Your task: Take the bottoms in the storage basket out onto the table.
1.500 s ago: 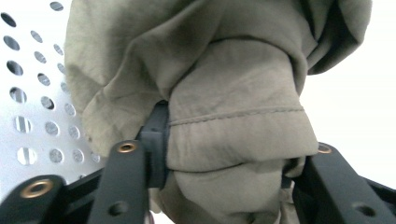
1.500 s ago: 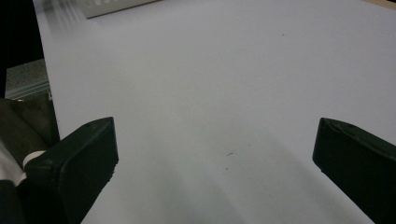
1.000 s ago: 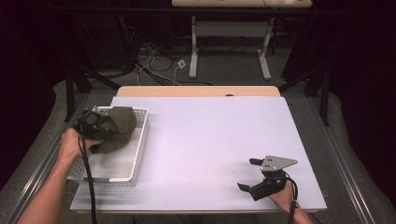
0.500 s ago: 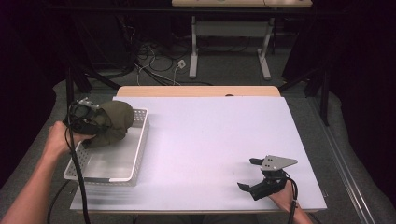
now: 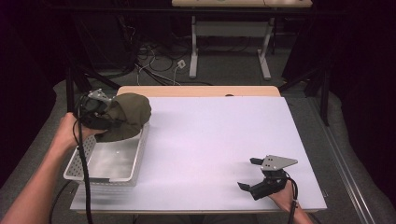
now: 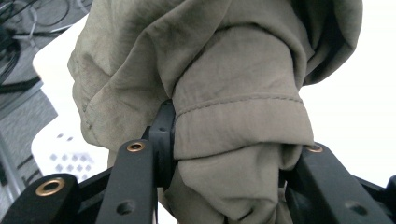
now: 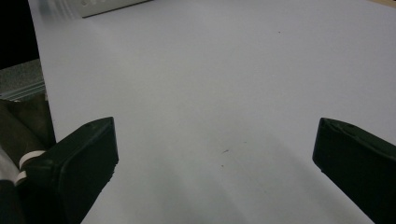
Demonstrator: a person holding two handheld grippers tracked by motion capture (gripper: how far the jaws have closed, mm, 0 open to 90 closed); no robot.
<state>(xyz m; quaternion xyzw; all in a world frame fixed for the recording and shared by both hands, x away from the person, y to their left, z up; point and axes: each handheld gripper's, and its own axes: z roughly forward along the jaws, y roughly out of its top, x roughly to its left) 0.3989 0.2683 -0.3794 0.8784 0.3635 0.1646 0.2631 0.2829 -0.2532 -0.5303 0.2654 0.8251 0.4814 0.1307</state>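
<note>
White table [image 5: 215, 140] broadly bare; left gripper [image 5: 108, 122] pinching olive cloth [image 5: 128, 114] above basket [image 5: 112, 163]; right gripper [image 5: 248, 173] spread near front edge.

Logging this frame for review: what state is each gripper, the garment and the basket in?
left gripper: shut on the olive garment, held above the basket.
olive garment: bunched, clamped between the jaws, hanging clear of the basket floor.
white basket: upright at the table's left edge, nothing visible inside.
right gripper: open, nothing between the jaws, low over the bare white table.
</note>
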